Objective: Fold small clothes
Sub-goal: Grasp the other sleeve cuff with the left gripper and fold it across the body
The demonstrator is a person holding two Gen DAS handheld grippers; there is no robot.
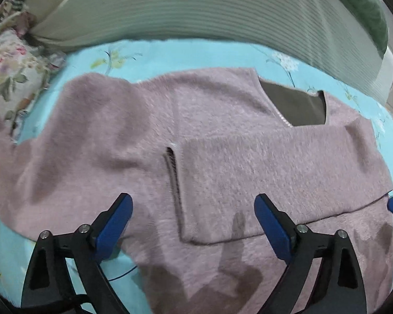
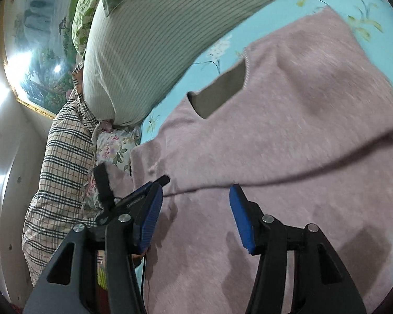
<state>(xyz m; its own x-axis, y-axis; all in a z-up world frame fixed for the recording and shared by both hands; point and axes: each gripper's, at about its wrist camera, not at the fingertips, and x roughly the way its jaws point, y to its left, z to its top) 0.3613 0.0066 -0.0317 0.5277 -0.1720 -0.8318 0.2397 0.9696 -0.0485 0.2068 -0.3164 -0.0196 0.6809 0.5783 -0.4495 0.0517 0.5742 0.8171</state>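
Pink fuzzy sweater (image 1: 222,172) lies flat on the turquoise bedsheet (image 1: 133,55), one sleeve folded across its front — left gripper (image 1: 194,225) hovers above it, jaws spread, nothing held; right gripper (image 2: 196,217) half-spread, nothing pinched. Striped pillow (image 1: 196,7) lies beyond.

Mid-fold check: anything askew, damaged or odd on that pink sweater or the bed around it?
Nothing looks damaged. The pink sweater lies flat on the blue floral sheet, one sleeve folded across the front. The darker patches look like shadows or brushed nap; I can't tell which. Both grippers hold nothing.
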